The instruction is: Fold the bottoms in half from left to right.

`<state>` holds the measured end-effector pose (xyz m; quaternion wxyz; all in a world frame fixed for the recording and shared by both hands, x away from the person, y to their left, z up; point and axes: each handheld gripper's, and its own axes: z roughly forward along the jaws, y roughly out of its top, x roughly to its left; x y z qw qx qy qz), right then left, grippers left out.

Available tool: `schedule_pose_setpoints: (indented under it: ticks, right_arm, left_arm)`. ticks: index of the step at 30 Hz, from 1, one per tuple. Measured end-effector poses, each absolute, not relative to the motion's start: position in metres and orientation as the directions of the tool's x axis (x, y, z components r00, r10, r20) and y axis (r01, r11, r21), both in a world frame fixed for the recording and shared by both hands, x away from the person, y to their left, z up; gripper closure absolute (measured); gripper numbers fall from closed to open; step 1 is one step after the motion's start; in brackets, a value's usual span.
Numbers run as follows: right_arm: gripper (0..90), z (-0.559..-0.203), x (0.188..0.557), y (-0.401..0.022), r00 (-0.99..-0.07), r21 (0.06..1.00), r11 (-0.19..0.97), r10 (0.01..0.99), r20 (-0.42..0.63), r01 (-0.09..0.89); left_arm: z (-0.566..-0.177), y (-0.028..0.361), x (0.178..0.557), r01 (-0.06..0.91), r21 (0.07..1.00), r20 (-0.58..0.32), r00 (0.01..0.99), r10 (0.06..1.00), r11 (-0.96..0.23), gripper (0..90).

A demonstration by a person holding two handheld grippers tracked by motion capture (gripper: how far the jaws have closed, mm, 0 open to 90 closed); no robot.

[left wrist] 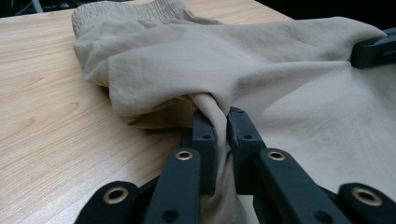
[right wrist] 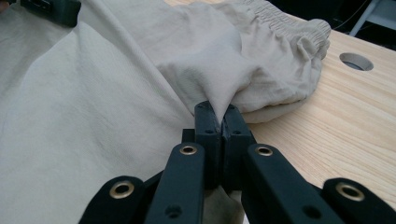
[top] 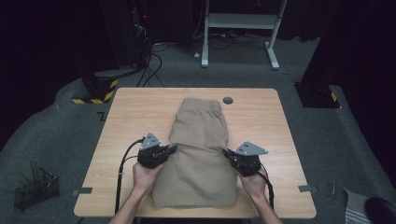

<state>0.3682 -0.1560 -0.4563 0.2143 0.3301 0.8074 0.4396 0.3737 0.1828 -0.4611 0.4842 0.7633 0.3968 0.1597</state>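
Shorts (top: 198,154), beige, lie flat mid-tabletop (top: 130,107). Long axis runs away from the person: waistband (top: 201,103) at the far end, near the grommet hole (top: 228,100); leg hems at the near edge.

Left tongs (top: 173,149) are clamped on a pinch of fabric at the shorts' left side edge, roughly mid-length; in the left gripper view the cloth is bunched between the jaws (left wrist: 219,126). Right tongs (top: 227,152) are nipped tight on the matching fold at the right side edge (right wrist: 219,119). Both grips sit level with each other, symmetric about the axis, pointing inward.

Judgement: the cloth lies between the two tongs and both hands are equally near, so a fold across the axis looks next, probably toward the waistband, though which layers are caught is hard to tell.
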Motion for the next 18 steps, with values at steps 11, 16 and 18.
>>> schedule_pose_setpoints:
  ticks: [11, 16, 18]
  right_arm:
    - [88.0, -0.447, 0.36, -0.157, -0.695, 0.867, 0.393, 0.714, -0.077, 0.308]
    - [88.0, -0.445, 0.36, -0.158, -0.696, 0.87, 0.384, 0.715, -0.068, 0.31]
    - [87.9, -0.444, 0.36, -0.158, -0.696, 0.87, 0.385, 0.715, -0.07, 0.308]
  left_arm:
    - [-0.45, 0.184, 0.369, 0.429, 0.879, -0.137, 0.645, 0.751, -0.209, 82.9]
    - [-0.447, 0.183, 0.368, 0.426, 0.88, -0.134, 0.649, 0.749, -0.212, 82.9]
    - [-0.447, 0.183, 0.367, 0.425, 0.88, -0.133, 0.65, 0.748, -0.212, 82.9]
